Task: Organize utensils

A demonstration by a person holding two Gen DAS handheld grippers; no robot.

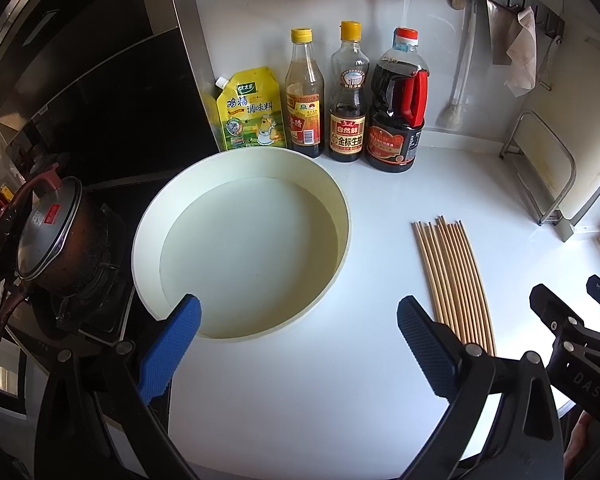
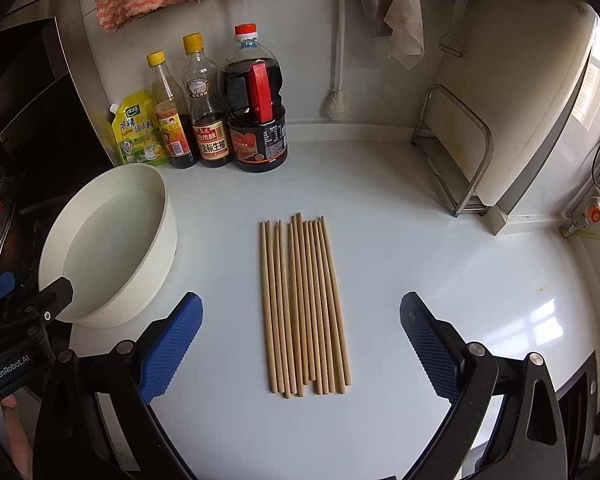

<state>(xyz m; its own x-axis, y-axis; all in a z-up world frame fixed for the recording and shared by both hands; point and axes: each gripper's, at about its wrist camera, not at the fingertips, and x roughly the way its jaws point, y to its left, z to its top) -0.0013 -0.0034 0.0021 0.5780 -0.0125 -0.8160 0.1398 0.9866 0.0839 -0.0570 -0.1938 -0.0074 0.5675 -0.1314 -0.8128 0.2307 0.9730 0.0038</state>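
Note:
Several wooden chopsticks [image 2: 304, 304] lie side by side in a flat row on the white counter, pointing away from me; the same chopsticks [image 1: 454, 280] show at the right of the left wrist view. My right gripper [image 2: 300, 332] hangs open just above their near ends, one blue pad on either side of the row and not touching it. A round cream basin [image 1: 240, 240] holding clear water sits to the left, with my left gripper [image 1: 298, 332] open over its near rim. The basin [image 2: 112, 240] also appears left of the chopsticks.
Against the back wall stand a yellow seasoning pouch [image 1: 252, 110] and three sauce bottles [image 1: 348, 96]. A metal rack with a cutting board [image 2: 460, 148] is at the right. A pot [image 1: 56, 236] sits on the stove at the left. A cloth, brush and peeler hang above.

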